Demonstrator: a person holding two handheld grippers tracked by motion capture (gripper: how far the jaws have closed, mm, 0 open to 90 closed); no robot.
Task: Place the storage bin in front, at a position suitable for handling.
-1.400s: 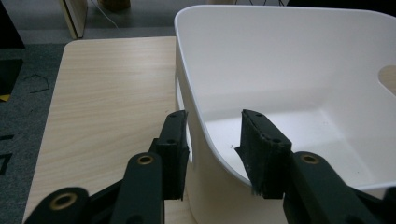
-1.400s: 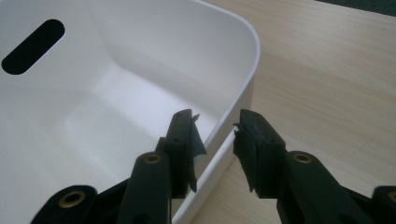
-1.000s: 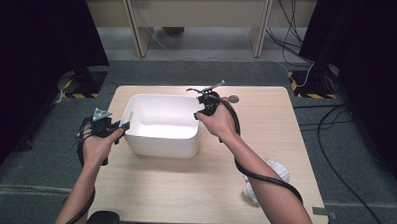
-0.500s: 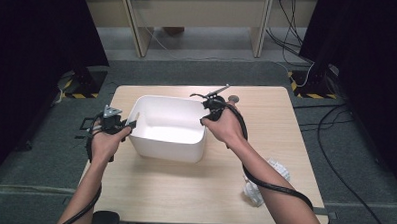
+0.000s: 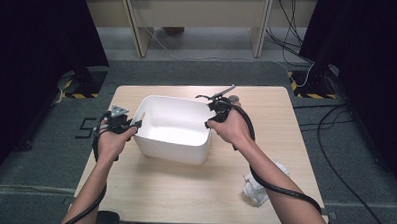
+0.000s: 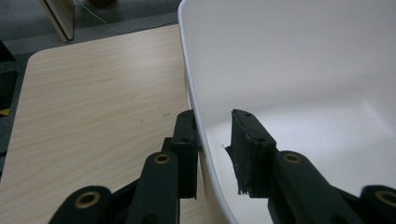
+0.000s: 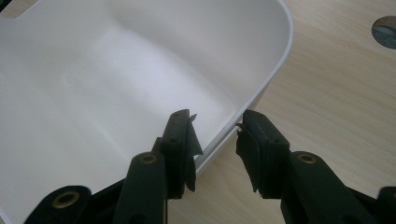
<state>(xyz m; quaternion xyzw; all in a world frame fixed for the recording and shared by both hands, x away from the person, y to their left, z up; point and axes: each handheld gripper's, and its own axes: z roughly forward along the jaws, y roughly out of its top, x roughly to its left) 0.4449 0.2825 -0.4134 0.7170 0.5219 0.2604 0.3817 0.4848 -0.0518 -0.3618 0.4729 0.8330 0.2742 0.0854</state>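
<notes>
An empty white plastic tub (image 5: 172, 150) stands on the wooden table (image 5: 183, 196). My left gripper (image 5: 138, 121) is at its left rim and my right gripper (image 5: 208, 121) at its right rim. In the left gripper view, the left gripper (image 6: 212, 116) straddles the tub wall (image 6: 201, 140). The outer pad lies against it and a gap shows before the inner pad; these jaws have just been closing. In the right gripper view, the right gripper (image 7: 215, 116) straddles the rim (image 7: 259, 88) loosely. Its jaws have just been opening.
A crumpled white cloth (image 5: 259, 186) lies near the table's front right edge. A round cable hole (image 5: 233, 98) sits behind the right hand. A black cable (image 5: 279, 187) trails along the right forearm. Desk legs and floor cables lie beyond the far edge.
The tub and both hands have shifted to the right across the table. The right gripper's jaws stand wider apart around the rim than before.
</notes>
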